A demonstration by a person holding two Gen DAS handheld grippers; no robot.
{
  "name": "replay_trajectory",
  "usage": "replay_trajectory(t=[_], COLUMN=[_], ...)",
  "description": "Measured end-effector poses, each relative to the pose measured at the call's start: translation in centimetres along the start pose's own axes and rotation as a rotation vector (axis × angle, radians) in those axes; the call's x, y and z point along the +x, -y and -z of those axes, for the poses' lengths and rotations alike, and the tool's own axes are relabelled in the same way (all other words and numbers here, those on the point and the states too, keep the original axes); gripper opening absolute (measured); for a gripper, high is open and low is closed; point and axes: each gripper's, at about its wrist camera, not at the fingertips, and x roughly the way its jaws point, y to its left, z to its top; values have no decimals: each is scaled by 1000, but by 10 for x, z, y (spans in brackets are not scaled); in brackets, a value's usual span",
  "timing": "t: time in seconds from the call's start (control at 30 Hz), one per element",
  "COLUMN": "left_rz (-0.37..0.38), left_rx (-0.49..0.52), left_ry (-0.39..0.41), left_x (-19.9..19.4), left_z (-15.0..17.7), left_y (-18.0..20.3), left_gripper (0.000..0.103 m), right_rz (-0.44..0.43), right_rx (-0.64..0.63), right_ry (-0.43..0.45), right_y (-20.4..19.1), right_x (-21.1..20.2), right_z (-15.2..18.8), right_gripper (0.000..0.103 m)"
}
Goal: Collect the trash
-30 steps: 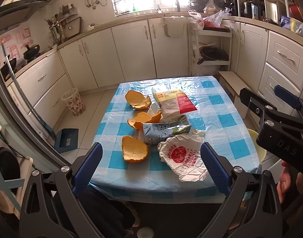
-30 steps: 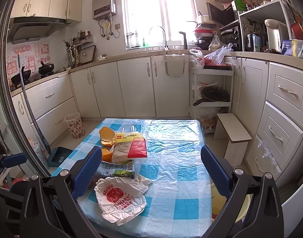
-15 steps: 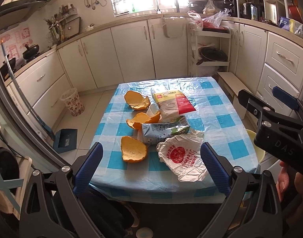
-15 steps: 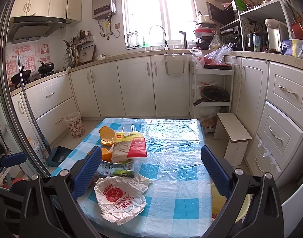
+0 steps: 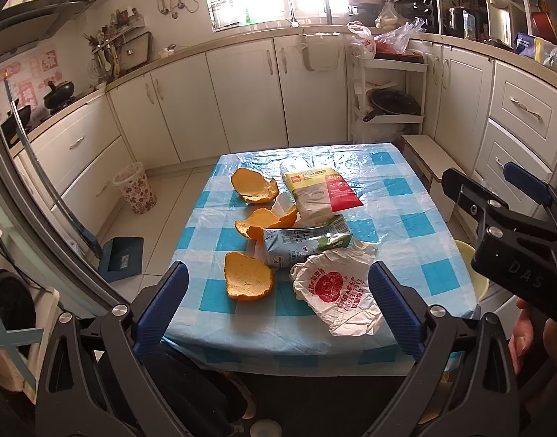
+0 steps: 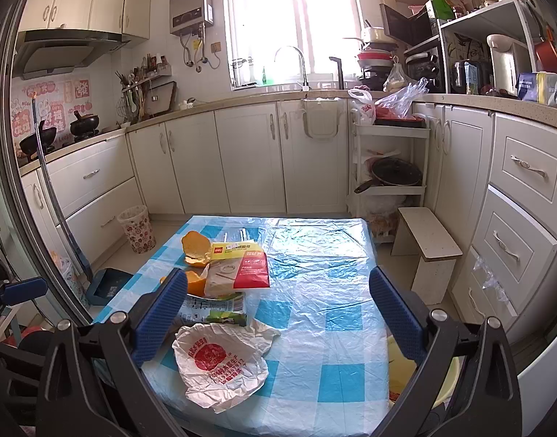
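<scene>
Trash lay on the checked table [image 5: 406,225] in the left wrist view: three orange peels [image 5: 248,276], a milk carton [image 5: 304,244], a red-and-yellow packet [image 5: 324,191] and a crumpled white bag [image 5: 338,291]; the left gripper [image 5: 276,304] hung spread and empty before the near edge; the right gripper [image 5: 497,200] showed beside it, also spread. Right wrist view: the right gripper [image 6: 276,315] gaped empty above the white bag [image 6: 220,362]; a flowered bin [image 6: 136,227] stood on the floor.

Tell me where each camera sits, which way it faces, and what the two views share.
Left wrist: on the left gripper, at the table's near edge, facing the window; the right gripper and a hand show at right.
Right wrist: on the right gripper, further right, facing the same way; the left gripper's blue finger shows at left.
Shared: white plastic bag, orange peels, red-and-yellow packet.
</scene>
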Motion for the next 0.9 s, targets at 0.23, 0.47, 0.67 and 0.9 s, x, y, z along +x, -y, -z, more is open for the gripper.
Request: replay_trajectory(t=[0.23,0.47,0.67,0.9], left_rz=[2,72,107,126], left_rx=[0,-127,-199,-261], left_ry=[-11,-127,-223,-336], left_x=[9,53,95,149], left_z=[-1,8,26,38], left_y=[-5,-52,-74,-79], left_gripper=[95,95,95,95], right_rz=[2,19,15,12], right_rx=[-5,-2,-31,-33], right_ry=[-12,-63,-120,-301], right_y=[0,0,-5,-2], right_x=[3,17,43,92], right_z=[2,8,24,52], right_gripper=[96,96,96,96])
